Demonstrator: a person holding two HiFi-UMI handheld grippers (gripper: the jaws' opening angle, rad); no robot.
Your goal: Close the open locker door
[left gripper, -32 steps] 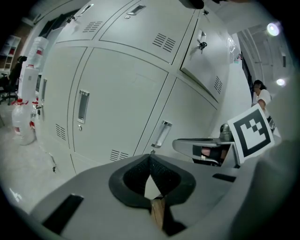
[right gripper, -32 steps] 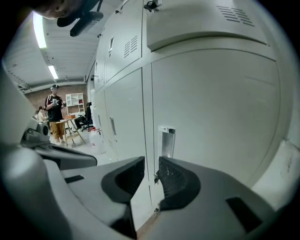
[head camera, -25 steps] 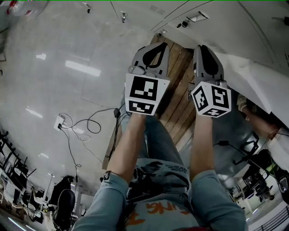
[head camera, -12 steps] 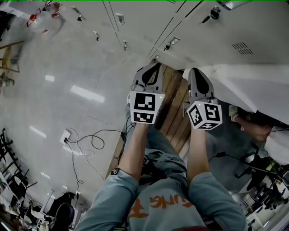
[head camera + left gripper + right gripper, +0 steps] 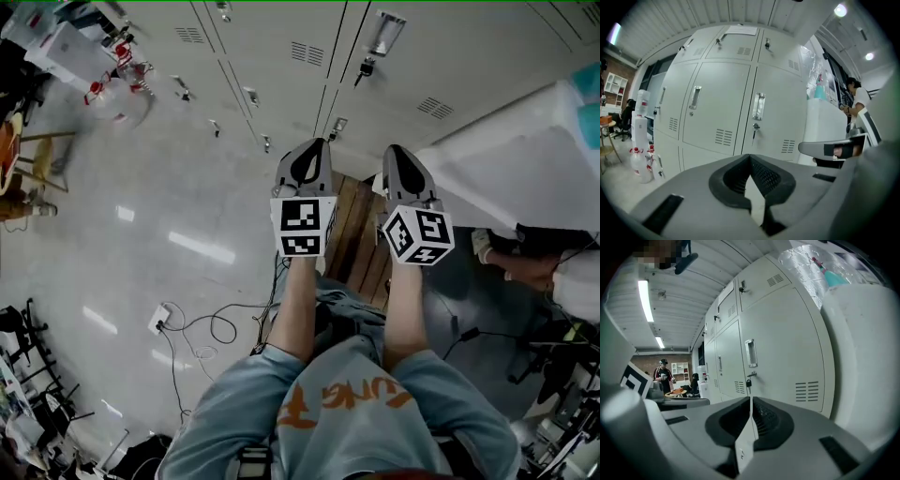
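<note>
Both claws are together with nothing between them. Left claw [image 5: 313,143] and right claw [image 5: 395,149] are held out side by side, well apart from the lockers [image 5: 281,56]. Every door I can see looks shut. I can't pick out the open one; it may be off right, past the draped bulk [image 5: 506,159].

Risks:
- pushing a shut door by mistake
- the door's swing snagging that drape
- tripping on the boards [image 5: 361,248] or floor cables [image 5: 202,328] when stepping in

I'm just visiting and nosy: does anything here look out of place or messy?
Mostly tidy. A loose cable sprawls in loops across the floor, and wooden boards lie before the lockers, whose visible doors all look shut.
</note>
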